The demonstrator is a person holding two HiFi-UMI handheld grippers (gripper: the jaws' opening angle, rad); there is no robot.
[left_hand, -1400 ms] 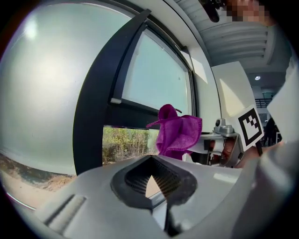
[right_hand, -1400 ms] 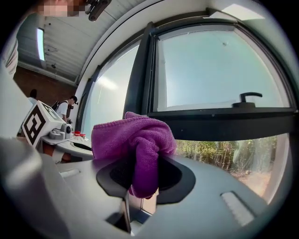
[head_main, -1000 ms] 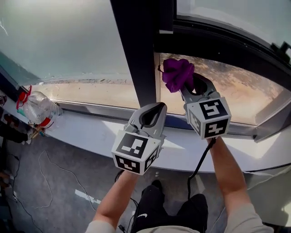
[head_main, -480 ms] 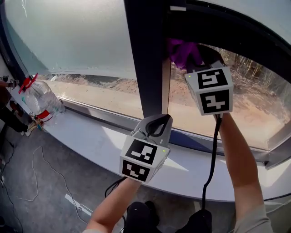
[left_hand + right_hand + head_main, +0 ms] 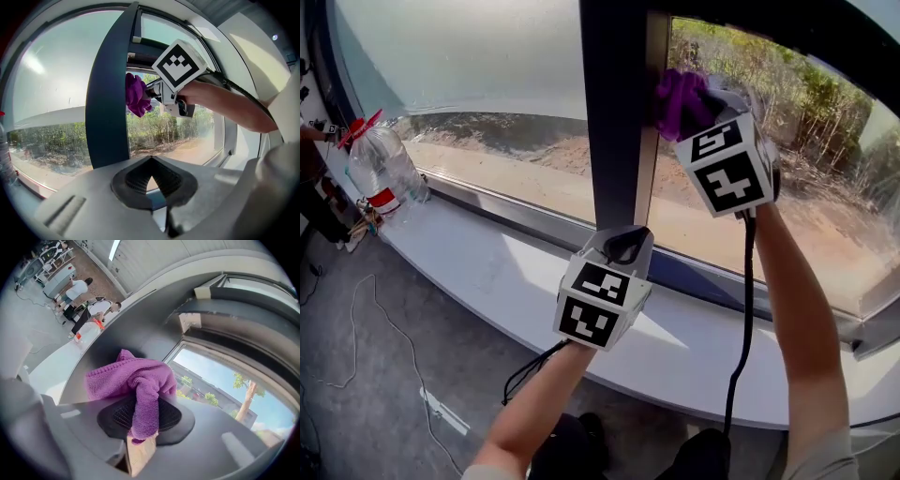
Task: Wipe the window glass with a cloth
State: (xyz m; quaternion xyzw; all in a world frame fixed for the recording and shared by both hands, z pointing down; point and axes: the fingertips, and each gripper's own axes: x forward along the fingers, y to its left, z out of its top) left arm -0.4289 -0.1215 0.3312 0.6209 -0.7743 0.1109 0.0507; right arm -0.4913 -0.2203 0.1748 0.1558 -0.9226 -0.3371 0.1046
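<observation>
By the window glass (image 5: 787, 159), cloth (image 5: 680, 98) partly hides right hand-held gripper (image 5: 141, 420).

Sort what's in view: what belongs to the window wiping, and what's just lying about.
For the job:
- purple cloth
- right gripper, shut on the cloth
- window glass

Lying about:
- plastic bottle on the sill
- left gripper, shut and empty

No readable text, label, brand, number or sign in any view.
</observation>
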